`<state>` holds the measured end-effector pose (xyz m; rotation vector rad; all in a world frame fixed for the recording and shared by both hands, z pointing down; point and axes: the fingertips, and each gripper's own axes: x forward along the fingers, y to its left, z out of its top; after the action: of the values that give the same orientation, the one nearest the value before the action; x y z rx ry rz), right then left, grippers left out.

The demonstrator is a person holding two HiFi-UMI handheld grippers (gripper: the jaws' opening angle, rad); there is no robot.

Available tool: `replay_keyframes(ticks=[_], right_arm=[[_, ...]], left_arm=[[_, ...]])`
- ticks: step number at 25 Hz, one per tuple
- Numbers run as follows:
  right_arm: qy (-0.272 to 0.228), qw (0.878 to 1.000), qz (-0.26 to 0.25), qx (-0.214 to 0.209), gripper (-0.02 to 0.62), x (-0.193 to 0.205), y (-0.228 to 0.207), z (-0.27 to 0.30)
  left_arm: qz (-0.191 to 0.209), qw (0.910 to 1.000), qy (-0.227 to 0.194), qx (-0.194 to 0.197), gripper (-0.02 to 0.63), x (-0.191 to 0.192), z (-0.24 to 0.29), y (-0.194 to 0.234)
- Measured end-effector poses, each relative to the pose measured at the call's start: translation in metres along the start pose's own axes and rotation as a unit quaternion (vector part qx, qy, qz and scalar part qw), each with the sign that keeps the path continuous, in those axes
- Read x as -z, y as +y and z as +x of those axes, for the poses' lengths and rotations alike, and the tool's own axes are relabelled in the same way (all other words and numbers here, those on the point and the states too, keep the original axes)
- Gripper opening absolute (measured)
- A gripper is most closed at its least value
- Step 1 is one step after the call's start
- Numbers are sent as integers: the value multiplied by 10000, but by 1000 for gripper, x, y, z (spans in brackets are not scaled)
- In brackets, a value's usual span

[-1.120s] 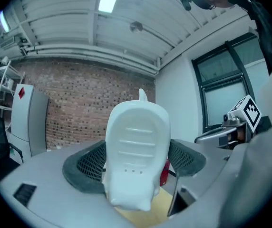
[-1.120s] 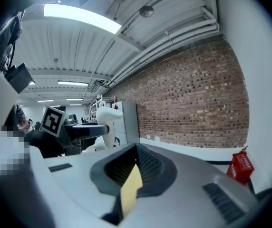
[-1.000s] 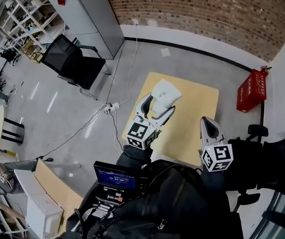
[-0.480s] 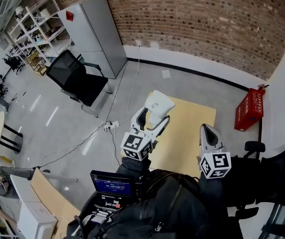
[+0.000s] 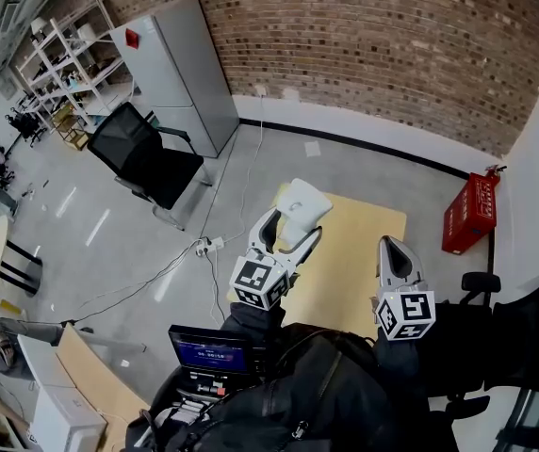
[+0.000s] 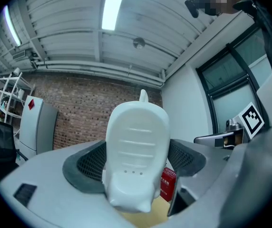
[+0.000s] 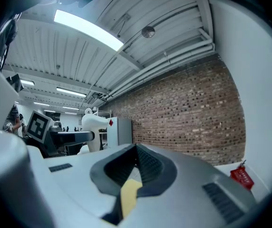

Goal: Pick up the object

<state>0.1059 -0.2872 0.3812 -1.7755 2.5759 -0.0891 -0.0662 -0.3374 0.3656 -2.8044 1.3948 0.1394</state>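
A long brick wall (image 5: 392,45) runs along the back of the room. A tall grey cabinet (image 5: 180,73) stands near it, with a black chair (image 5: 147,153) just in front. White shelves (image 5: 62,36) stand off to the left. A yellow table (image 5: 364,243) sits on the grey floor (image 5: 109,224). A red box (image 5: 469,213) stands nearby. A white plug strip (image 5: 209,245) lies on the floor beside the table.

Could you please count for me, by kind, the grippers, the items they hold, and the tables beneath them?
Grippers: 2, the left gripper and the right gripper.
Held items: 1, a white plastic object, gripped by the left gripper; the right gripper is shut on nothing.
Tables: 1, a wooden table.
Total: 4.
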Motion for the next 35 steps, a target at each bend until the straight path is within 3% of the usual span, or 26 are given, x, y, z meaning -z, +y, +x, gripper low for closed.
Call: replay_keyframes(ticks=[35], right_arm=[[-11,9999,-28,100,5,-5,0,-2]], left_arm=[[90,9999,61,124,414,-1,1,-10]])
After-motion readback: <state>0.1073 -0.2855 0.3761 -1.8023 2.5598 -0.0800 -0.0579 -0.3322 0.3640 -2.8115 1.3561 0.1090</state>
